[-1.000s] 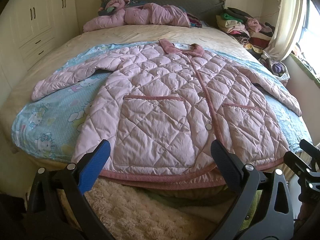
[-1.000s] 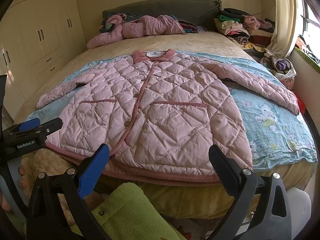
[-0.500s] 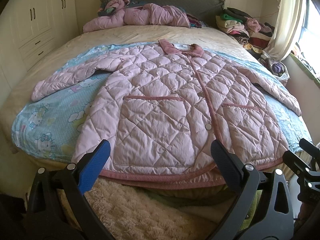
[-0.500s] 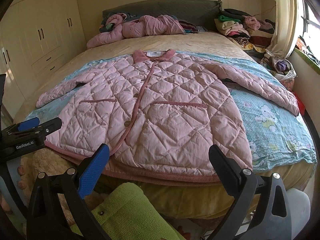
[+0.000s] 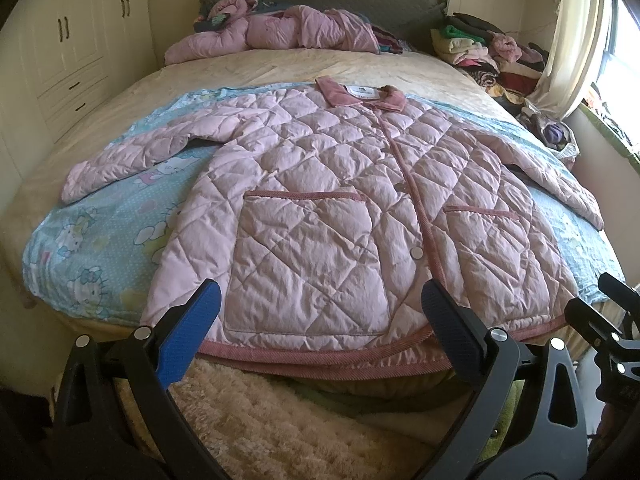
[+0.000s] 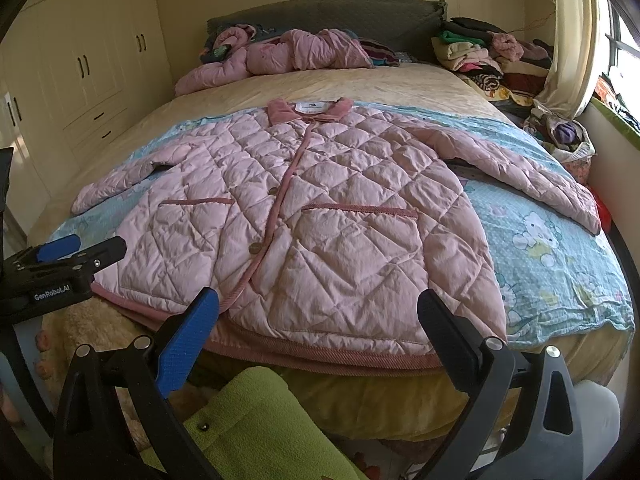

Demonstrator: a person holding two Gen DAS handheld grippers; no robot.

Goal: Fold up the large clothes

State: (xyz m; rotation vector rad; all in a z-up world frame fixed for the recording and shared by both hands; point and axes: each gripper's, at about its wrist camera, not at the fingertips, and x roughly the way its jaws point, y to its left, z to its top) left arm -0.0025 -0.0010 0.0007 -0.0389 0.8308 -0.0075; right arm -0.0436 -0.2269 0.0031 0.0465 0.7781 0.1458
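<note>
A pink quilted jacket [image 5: 320, 208] lies flat and face up on the bed, sleeves spread, collar far, hem at the near edge; it also shows in the right wrist view [image 6: 320, 216]. My left gripper [image 5: 320, 304] is open and empty, just short of the hem over the left pocket. My right gripper [image 6: 318, 312] is open and empty, just short of the hem on the right half. The left gripper also shows at the left edge of the right wrist view [image 6: 76, 250]. The right gripper shows at the right edge of the left wrist view [image 5: 600, 312].
A blue cartoon-print sheet [image 5: 100, 240] lies under the jacket on the beige bed [image 6: 360, 84]. Another pink jacket [image 5: 280, 32] and a clothes pile [image 5: 492, 52] are at the headboard. Wardrobes [image 6: 80, 72] stand left, a curtained window [image 6: 568, 32] right. A fluffy rug [image 5: 280, 412] lies below.
</note>
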